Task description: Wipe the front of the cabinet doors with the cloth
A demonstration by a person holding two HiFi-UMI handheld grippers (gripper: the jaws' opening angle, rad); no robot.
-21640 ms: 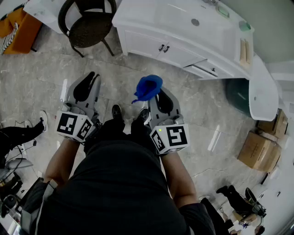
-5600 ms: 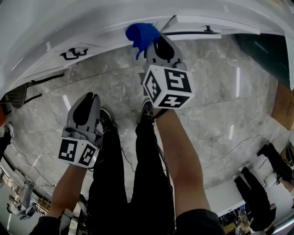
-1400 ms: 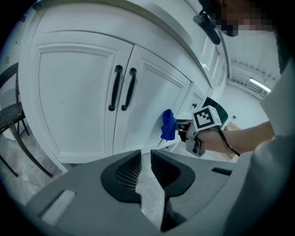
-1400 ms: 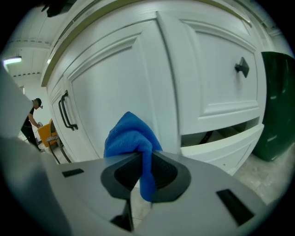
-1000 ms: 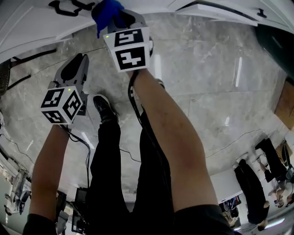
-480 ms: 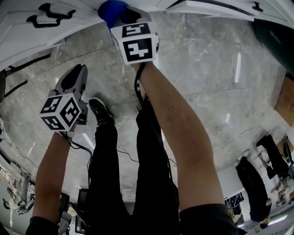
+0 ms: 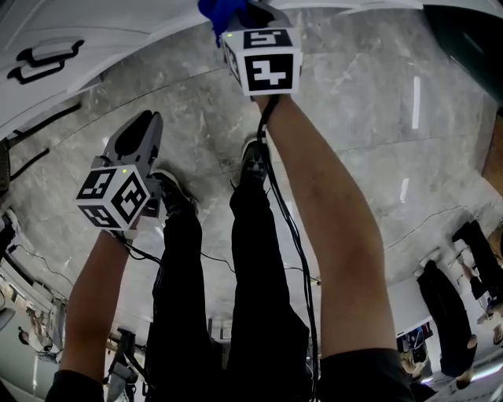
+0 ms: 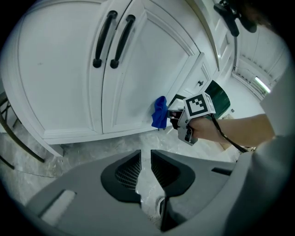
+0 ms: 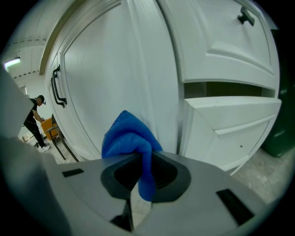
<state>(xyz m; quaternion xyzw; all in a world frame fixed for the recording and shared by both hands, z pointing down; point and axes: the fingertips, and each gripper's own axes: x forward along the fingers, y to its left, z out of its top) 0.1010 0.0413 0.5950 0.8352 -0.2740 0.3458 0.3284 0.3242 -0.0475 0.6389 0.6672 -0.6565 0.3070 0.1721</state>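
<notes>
Right gripper (image 7: 242, 11), head view: top centre of frame, jaws clamped on a blue cloth (image 7: 223, 9). Left gripper (image 7: 145, 119) hangs at left of centre over the floor, well apart from the work. White cabinet doors (image 7: 86, 27) run across the upper left.

Left gripper view: own jaws (image 8: 145, 156) stand a narrow slit apart, only floor showing between them. Cloth (image 8: 160, 112) sits mid-frame against the lower right edge of the right-hand door (image 8: 143, 78), with the right gripper (image 8: 170, 115) behind it.

Right gripper view: jaws (image 9: 144, 161) pinch one fold of the cloth (image 9: 125, 133). The bulk stands out past the tips, at or just off the door face (image 9: 110, 78); contact cannot be confirmed.

Handling, judged: cloth is light, soft and limp, with no shape of its own. Best taken by a bunched fold, as here, with plenty left proud to pad against the door. A thin pinch may slip under drag. Doors look hard and smooth, so little friction is expected.

Count: one cloth; two doors; two long black handles (image 8: 110, 40); two grippers.
</notes>
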